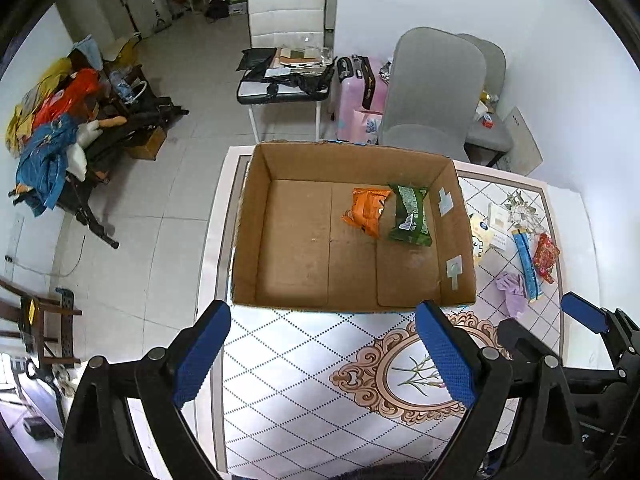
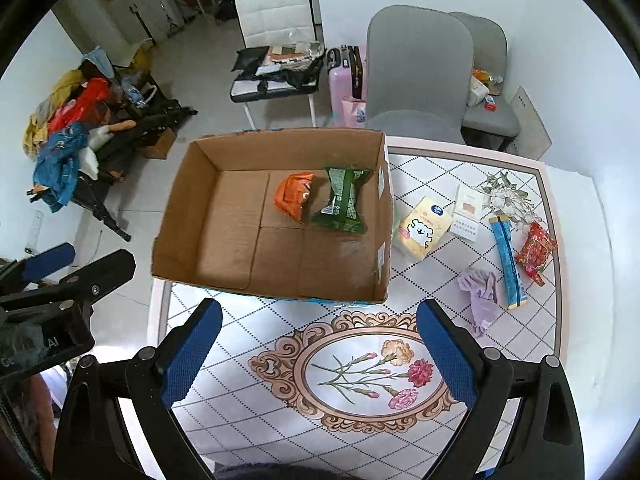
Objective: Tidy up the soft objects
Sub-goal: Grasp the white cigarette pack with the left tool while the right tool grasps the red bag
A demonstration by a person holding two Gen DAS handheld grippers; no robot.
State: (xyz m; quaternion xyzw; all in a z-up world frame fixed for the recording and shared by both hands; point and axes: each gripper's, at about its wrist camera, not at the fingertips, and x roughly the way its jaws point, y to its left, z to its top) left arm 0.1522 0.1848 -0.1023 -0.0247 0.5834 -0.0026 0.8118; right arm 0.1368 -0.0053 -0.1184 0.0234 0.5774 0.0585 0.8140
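Nearest, the left gripper hangs over the patterned worktop with its jaws spread wide and nothing between them; the right gripper does the same over the flower medallion, jaws released and empty. Both sit just on the near side of the box, an open cardboard carton standing on the worktop, with the left gripper facing the box's near wall and the right gripper toward its near right corner. Inside the box, toward its far right part, an orange packet lies beside a green packet, the two touching or nearly so; the rest of the box floor is bare cardboard. Right of the box, outside it on the worktop, lie the loose things: a lilac cloth nearest, a long blue packet just beyond it, a red packet at the blue one's right, a yellow tissue pack just beside the box's right wall, and a white card behind that pack. Beyond the box stand two grey chairs, a pink suitcase left of them, and a white chair piled with papers. Far left of the box, on the floor, is a heap of clothes.
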